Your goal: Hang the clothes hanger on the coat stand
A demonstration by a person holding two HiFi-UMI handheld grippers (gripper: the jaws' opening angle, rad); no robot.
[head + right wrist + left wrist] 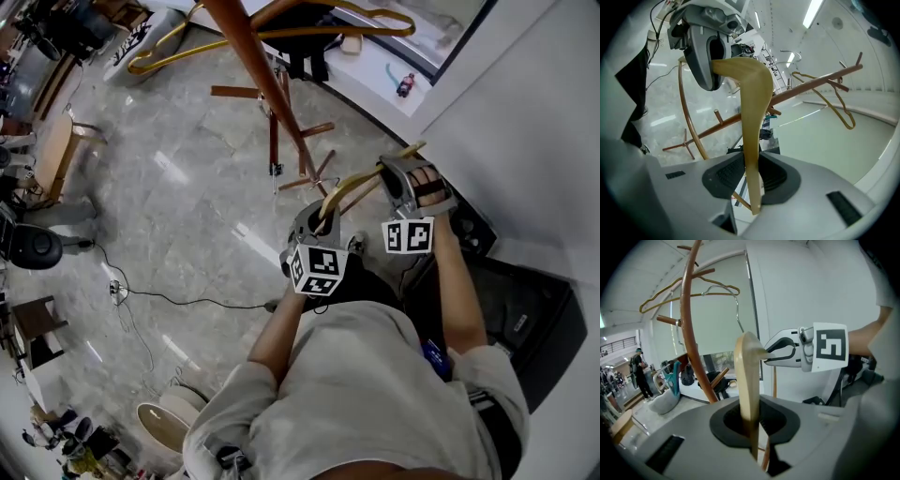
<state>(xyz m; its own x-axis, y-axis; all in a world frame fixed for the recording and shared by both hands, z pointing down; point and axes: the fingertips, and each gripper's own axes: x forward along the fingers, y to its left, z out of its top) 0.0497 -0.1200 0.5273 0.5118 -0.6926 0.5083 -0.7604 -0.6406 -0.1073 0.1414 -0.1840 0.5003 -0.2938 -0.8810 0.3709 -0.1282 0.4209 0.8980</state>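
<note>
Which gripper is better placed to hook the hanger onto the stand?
Left, probably. Both clamp the hanger, but the left gripper sits nearer the stand; the right gripper is out by the wall.

Light grey shirt (356, 394) with sleeves to the elbow, left tool (323, 216) and right tool (403, 176) both grey moulded shells with black ribbed pad recesses, each carrying a white cube of black square markers.
</note>
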